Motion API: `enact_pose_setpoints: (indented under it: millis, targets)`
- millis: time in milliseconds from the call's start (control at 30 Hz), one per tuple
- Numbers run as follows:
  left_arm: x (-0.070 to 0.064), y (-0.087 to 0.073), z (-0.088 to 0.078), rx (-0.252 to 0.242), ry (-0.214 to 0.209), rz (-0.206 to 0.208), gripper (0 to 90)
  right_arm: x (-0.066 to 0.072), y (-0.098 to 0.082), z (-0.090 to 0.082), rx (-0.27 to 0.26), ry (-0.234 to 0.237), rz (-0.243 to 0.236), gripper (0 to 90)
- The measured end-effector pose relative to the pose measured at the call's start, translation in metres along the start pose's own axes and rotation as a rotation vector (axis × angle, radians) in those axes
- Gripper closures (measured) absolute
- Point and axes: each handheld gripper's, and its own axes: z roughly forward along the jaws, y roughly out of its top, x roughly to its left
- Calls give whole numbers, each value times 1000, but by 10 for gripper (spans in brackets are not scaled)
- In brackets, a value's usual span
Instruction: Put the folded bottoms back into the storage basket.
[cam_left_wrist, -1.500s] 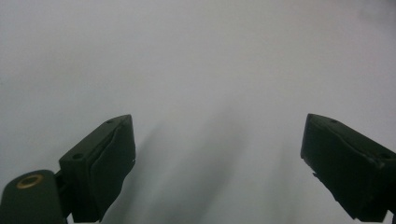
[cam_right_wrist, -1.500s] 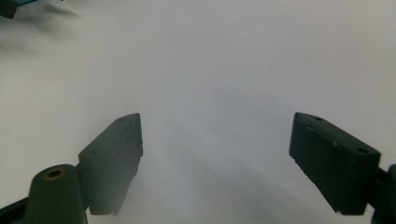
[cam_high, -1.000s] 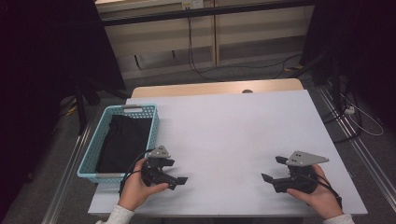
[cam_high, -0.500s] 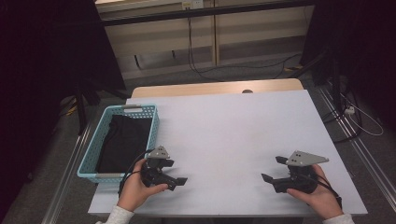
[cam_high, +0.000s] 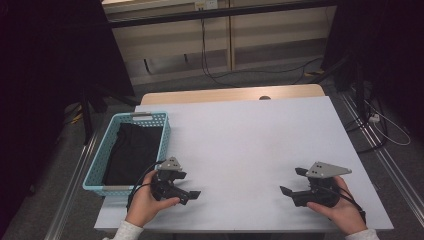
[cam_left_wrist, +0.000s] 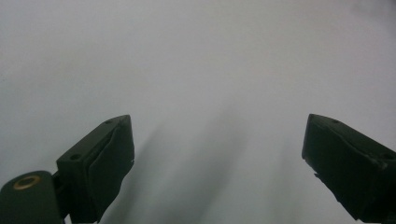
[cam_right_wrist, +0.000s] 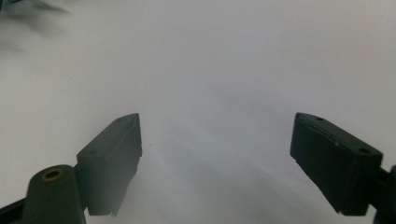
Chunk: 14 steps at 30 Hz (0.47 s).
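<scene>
Hands low at the near edge of the white table (cam_high: 240, 135), left gripper (cam_high: 192, 194) with jaws spread and nothing between them, just beside the blue basket (cam_high: 95, 172) holding black cloth (cam_high: 131, 152), right gripper (cam_high: 292, 182) likewise spread and empty, well apart at the other side.

1. We cannot tell what garment the black cloth (cam_high: 131, 152) in the blue basket (cam_high: 95, 170) is; its folds are too dark.
2. Our forearms are cut off by the high view's bottom edge.
3. In the right gripper view, the top-left corner is a dark blur we cannot identify.
</scene>
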Motion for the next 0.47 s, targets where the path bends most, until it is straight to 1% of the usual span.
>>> enact_pose_setpoints:
  millis: [467]
  targets:
    - [0,0,0,1,5,-1,91,0,0,0,0,-5,-3,165]
